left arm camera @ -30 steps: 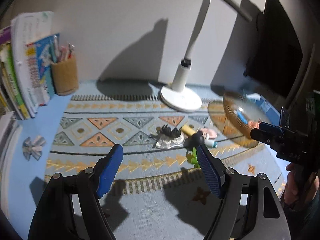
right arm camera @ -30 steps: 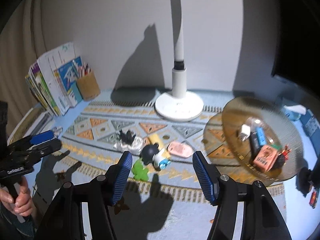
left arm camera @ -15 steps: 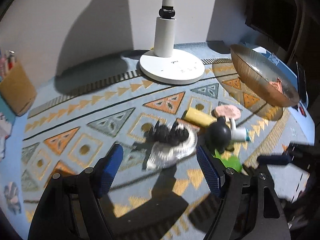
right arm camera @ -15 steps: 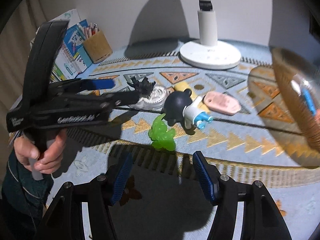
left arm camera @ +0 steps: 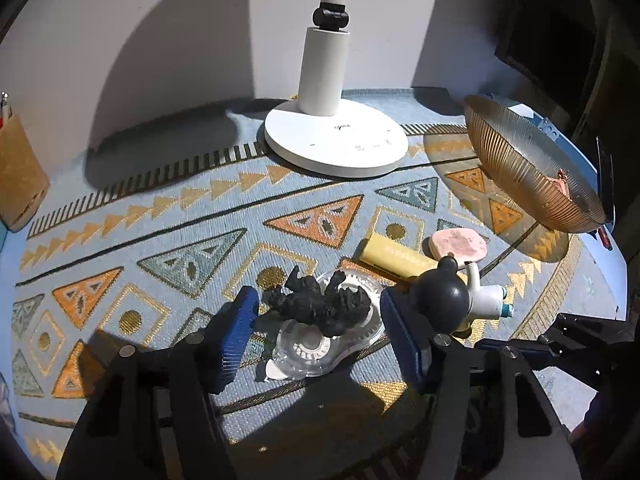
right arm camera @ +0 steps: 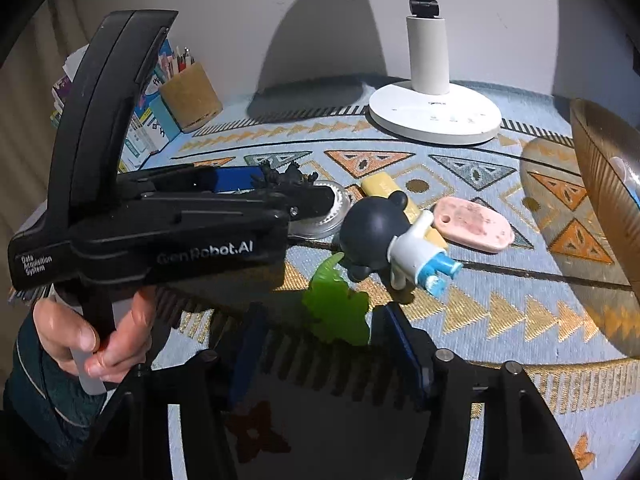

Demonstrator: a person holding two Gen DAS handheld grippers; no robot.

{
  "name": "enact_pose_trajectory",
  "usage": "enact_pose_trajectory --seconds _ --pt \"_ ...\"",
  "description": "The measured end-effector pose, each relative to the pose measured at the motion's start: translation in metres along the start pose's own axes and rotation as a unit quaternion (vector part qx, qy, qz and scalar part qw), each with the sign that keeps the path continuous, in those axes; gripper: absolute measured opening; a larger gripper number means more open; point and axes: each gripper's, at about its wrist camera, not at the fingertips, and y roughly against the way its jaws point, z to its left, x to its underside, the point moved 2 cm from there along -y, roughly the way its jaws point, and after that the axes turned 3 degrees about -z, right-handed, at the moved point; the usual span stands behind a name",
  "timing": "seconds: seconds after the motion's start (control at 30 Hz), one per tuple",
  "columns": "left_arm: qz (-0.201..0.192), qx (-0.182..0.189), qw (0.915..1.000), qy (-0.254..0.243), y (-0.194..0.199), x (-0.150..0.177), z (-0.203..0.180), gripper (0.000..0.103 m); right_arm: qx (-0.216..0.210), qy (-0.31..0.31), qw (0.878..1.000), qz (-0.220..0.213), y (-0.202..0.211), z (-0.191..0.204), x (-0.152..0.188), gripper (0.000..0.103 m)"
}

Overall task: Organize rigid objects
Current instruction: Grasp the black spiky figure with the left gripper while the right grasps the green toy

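Note:
My left gripper (left arm camera: 318, 332) is open, its blue pads on either side of a black spiky toy (left arm camera: 318, 307) that lies on a clear tape dispenser (left arm camera: 320, 344). My right gripper (right arm camera: 320, 344) is open with a green leaf-shaped piece (right arm camera: 336, 312) between its pads. A black-headed figure with a white and blue body (right arm camera: 390, 240) lies just beyond, next to a yellow block (left arm camera: 394, 258) and a pink oval tag (right arm camera: 474, 228). The left gripper also shows in the right wrist view (right arm camera: 280, 184), over the black toy.
A white lamp base (left arm camera: 336, 144) stands at the back of the patterned mat (left arm camera: 180, 240). An amber glass bowl (left arm camera: 528, 172) with small items is at the right. A cork pen holder (right arm camera: 190, 96) and books stand at the back left.
Both grippers have moved forward and down toward the pile. The left pads now flank the black toy and tape dispenser. The right pads now flank the green piece.

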Motion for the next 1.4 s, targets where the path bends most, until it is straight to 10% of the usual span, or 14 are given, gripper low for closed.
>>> enact_pose_trajectory --seconds 0.47,1.4 --pt "-0.018 0.003 0.9998 0.006 0.008 0.001 -0.001 0.046 0.037 0.020 0.999 -0.014 -0.006 0.006 0.001 0.035" --pt "-0.041 -0.020 0.9975 0.054 0.077 0.083 -0.041 0.046 0.067 -0.017 0.997 -0.031 0.083 -0.047 0.088 0.039"
